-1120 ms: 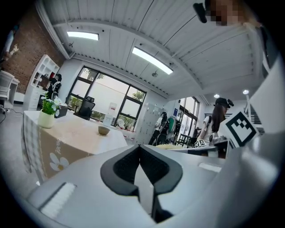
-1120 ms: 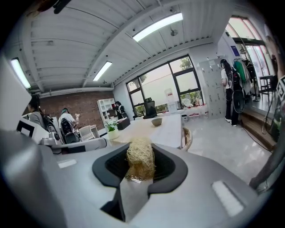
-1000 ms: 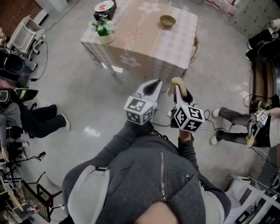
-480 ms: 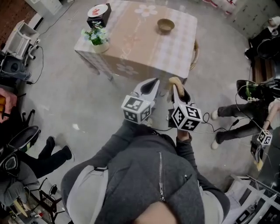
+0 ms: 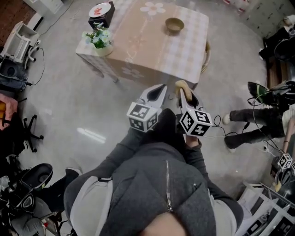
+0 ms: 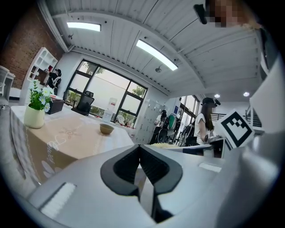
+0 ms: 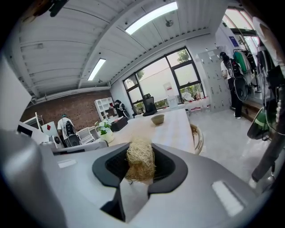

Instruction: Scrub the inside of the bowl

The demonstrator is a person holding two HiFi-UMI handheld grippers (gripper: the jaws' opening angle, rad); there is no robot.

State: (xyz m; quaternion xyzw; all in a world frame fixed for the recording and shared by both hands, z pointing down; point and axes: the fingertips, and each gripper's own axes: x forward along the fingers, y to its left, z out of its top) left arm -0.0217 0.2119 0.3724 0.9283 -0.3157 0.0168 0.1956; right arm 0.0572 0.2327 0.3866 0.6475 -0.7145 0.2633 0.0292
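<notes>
A small brown bowl stands on the far right part of a table with a checked cloth, well ahead of both grippers. It also shows small in the left gripper view as the bowl and in the right gripper view as the bowl. My left gripper is shut with nothing in it, its jaws pressed together. My right gripper is shut on a straw-coloured scrubber, whose tuft sticks out past the fingertips. Both grippers hang side by side over the floor, short of the table's near edge.
A potted plant and a black box with a plate on it sit on the table's left side. A wicker chair stands at its right. A person's legs and cables lie on the floor at right; office gear stands at left.
The table and bowl have drawn a little closer and shifted in the head view. Both grippers stay side by side and shut. The people at the left edge have slid out of view.
</notes>
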